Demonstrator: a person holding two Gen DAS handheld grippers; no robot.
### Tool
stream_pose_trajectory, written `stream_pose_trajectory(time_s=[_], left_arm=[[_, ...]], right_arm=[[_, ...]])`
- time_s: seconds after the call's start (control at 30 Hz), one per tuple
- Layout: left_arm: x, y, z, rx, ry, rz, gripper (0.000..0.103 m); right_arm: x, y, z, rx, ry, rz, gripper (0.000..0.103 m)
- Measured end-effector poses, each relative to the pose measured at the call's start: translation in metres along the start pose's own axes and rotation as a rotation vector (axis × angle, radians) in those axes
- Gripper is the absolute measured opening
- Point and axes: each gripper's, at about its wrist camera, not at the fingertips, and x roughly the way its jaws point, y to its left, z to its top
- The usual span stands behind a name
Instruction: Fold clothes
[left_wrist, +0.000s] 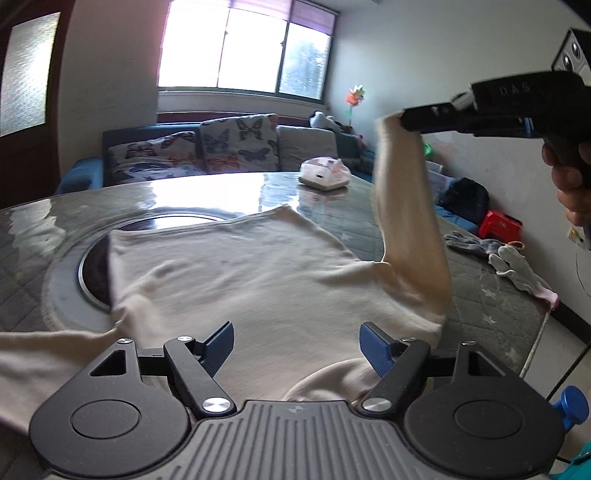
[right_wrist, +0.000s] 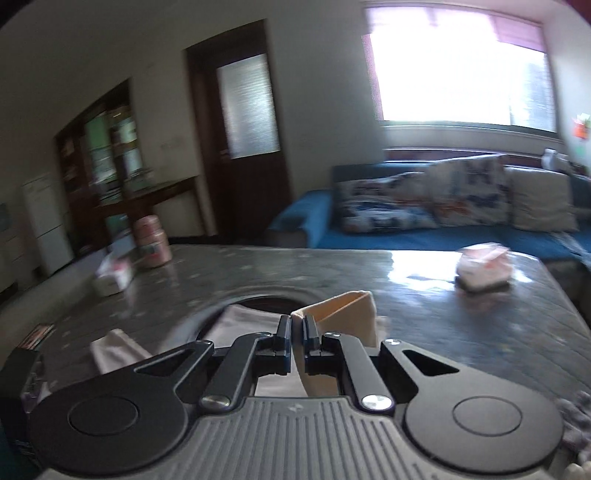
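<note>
A cream long-sleeved top (left_wrist: 240, 280) lies spread flat on the table (left_wrist: 207, 188). My left gripper (left_wrist: 296, 347) is open just above its near edge, blue pads wide apart, nothing between them. The right gripper (left_wrist: 406, 119), held by a hand (left_wrist: 570, 177), is high at the right and shut on the end of the right sleeve (left_wrist: 406, 206), which hangs stretched up from the table. In the right wrist view the right gripper (right_wrist: 297, 332) pinches the cream sleeve cuff (right_wrist: 343, 314) between closed fingers. The left sleeve (left_wrist: 40, 354) trails off to the near left.
A round dark inset (left_wrist: 92, 266) sits in the table under the top's far left. A pink-and-white tissue pack (left_wrist: 325, 173) lies at the far side, grey and white gloves (left_wrist: 495, 254) near the right edge. A pink canister (right_wrist: 151, 240) and a box (right_wrist: 112, 277) stand at far left. A blue sofa (right_wrist: 424, 236) runs behind.
</note>
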Motion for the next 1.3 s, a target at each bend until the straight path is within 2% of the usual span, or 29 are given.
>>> stream_pose_trajectory(time_s=[0.23, 0.47, 0.53, 0.57, 0.73, 0.87, 0.97, 1.07, 1.13, 1.3], left_arm=[[-0.012, 0.017, -0.011, -0.048, -0.001, 0.034, 0.079], [-0.021, 0.025, -0.018, -0.076, 0.003, 0.064, 0.080], [-0.022, 0.027, -0.019, -0.081, 0.005, 0.070, 0.080], [-0.023, 0.028, -0.018, -0.082, 0.005, 0.073, 0.080], [-0.029, 0.030, -0.016, -0.079, -0.002, 0.085, 0.080], [-0.033, 0.029, -0.012, -0.076, -0.018, 0.085, 0.080], [-0.027, 0.026, -0.008, -0.075, -0.018, 0.078, 0.078], [-0.017, 0.025, -0.004, -0.078, -0.007, 0.075, 0.071], [-0.010, 0.024, -0.002, -0.081, 0.000, 0.073, 0.067], [0.007, 0.022, 0.003, -0.086, 0.019, 0.073, 0.067]], right_arm=[[0.048, 0.057, -0.014, -0.099, 0.128, 0.154, 0.005], [0.090, 0.087, -0.040, -0.147, 0.278, 0.257, 0.005], [0.093, 0.092, -0.046, -0.163, 0.298, 0.278, 0.007], [0.091, 0.092, -0.047, -0.168, 0.297, 0.282, 0.011], [0.076, 0.086, -0.044, -0.186, 0.276, 0.288, 0.015], [0.061, 0.066, -0.047, -0.197, 0.290, 0.227, 0.016], [0.049, 0.038, -0.060, -0.150, 0.324, 0.154, 0.016], [0.037, 0.009, -0.077, -0.097, 0.344, 0.066, 0.016], [0.030, -0.009, -0.086, -0.056, 0.345, 0.014, 0.016], [0.022, -0.042, -0.096, 0.023, 0.314, -0.056, 0.016]])
